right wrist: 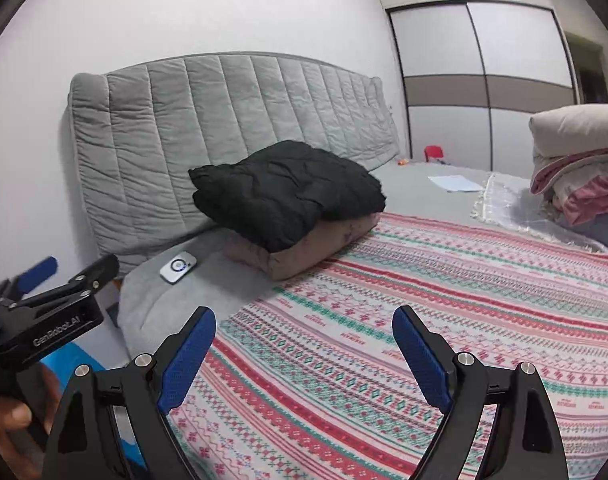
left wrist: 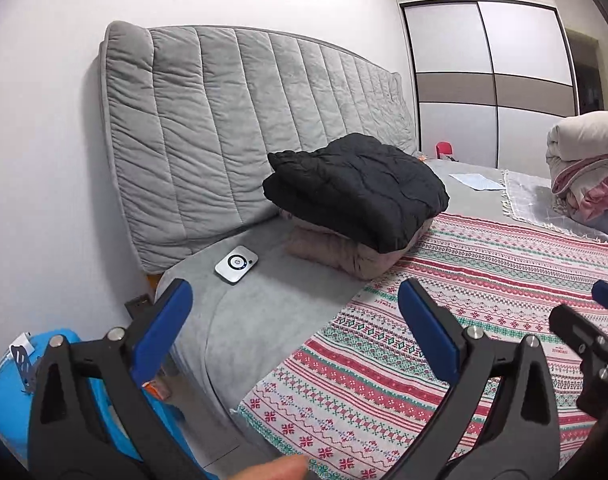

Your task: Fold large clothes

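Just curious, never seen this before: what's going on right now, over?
Left claw and right claw both open, empty. Folded black quilted jacket stacked on folded dusty-pink padded garment by the headboard. Nothing in the way.

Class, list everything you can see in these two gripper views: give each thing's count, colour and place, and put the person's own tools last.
black folded garment: one, black, atop the pinkish one near the headboard
pinkish folded garment: one, dusty pink, underneath
patterned blanket: one, red, green, white, spread on the bed
headboard: one, grey, against the wall
small device: one, white, on the grey sheet
bedding pile: one, cream and pink, far right
wardrobe: one, white and brown, behind
left gripper: one, black, blue pads, open
right gripper: one, same colours, open
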`<state>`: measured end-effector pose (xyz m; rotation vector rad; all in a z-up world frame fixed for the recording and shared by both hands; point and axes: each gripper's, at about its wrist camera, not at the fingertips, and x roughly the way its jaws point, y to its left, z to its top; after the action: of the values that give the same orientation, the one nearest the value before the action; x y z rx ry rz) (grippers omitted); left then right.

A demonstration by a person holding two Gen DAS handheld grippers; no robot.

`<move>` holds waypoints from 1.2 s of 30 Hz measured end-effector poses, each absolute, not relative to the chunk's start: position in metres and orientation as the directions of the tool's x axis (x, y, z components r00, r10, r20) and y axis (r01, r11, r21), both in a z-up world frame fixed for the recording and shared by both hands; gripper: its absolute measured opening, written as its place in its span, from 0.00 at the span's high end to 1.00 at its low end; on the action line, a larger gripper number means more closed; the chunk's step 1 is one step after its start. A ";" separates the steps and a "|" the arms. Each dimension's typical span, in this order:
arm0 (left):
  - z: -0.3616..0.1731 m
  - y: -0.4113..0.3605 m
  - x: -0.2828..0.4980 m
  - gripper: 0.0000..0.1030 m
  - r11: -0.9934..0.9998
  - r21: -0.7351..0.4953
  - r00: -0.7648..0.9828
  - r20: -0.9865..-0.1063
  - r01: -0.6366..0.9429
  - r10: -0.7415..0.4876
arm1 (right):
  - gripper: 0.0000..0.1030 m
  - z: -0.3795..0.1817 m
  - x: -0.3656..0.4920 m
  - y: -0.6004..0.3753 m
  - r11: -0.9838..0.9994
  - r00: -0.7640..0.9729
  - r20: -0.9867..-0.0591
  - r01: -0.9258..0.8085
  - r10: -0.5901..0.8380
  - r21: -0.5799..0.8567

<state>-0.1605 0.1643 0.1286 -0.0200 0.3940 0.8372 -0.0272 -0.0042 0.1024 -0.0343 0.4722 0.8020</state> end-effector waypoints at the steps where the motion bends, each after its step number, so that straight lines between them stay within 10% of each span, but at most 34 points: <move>1: 0.129 0.165 -0.161 0.01 0.669 0.135 0.597 -0.350 -0.731 0.722 | 0.11 0.103 -0.028 -0.005 0.706 0.603 -0.419 -0.693 0.678 0.145; 36: 0.125 0.158 -0.158 0.01 0.646 0.163 0.574 -0.336 -0.746 0.747 | 0.11 0.103 -0.036 0.000 0.732 0.633 -0.426 -0.673 0.646 0.109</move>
<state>-0.1578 0.1575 0.1247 0.0036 0.3953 0.8748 -0.0363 0.0002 0.1027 -0.0626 0.4626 0.7547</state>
